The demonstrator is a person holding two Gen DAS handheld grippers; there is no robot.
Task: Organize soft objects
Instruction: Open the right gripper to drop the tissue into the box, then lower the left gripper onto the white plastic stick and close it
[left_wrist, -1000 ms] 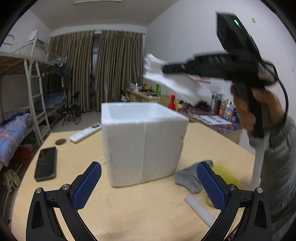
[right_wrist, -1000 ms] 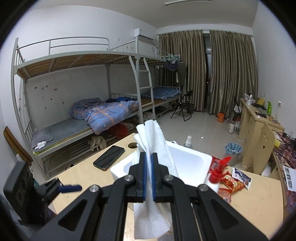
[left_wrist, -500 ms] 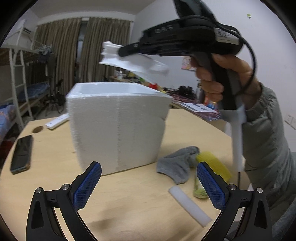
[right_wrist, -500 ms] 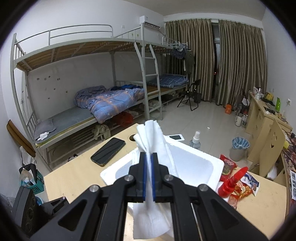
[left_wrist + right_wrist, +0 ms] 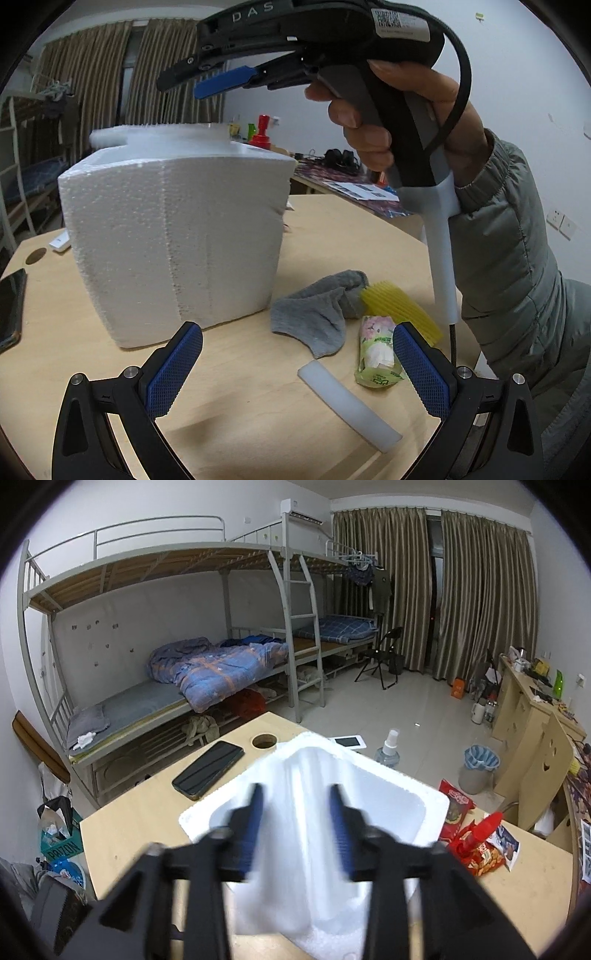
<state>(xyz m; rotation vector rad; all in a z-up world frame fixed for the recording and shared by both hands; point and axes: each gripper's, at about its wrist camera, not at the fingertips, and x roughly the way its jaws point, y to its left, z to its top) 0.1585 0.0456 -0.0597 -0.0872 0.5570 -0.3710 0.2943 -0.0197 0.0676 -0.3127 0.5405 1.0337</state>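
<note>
Two sets of fingers are at work over the table (image 5: 240,398), and the right gripper (image 5: 297,825), held above the white foam box (image 5: 177,236), is opening its fingers with a white tissue (image 5: 288,853) hanging blurred in the gap between them; the pads no longer seem to press it, and it looks to be dropping toward the box's hollow just beyond the fingertips. That sheet is almost weightless and limp, so I would expect it to flutter rather than fall straight. The left gripper (image 5: 291,373) stands with its fingers wide and nothing between them, low over the table. Just ahead of its right finger lies a small green tissue pack (image 5: 376,360), soft and crinkly in its slick wrapper, best pinched across its narrow middle. Beyond that, a grey sock (image 5: 317,314) lies crumpled, limp cloth that any bunched fold would give a hold on. Beside the sock, partly under it, is a ribbed yellow piece (image 5: 399,310); what it is I cannot tell. A white foam strip (image 5: 347,402) lies between the fingers, light and likely easy to dent.
</note>
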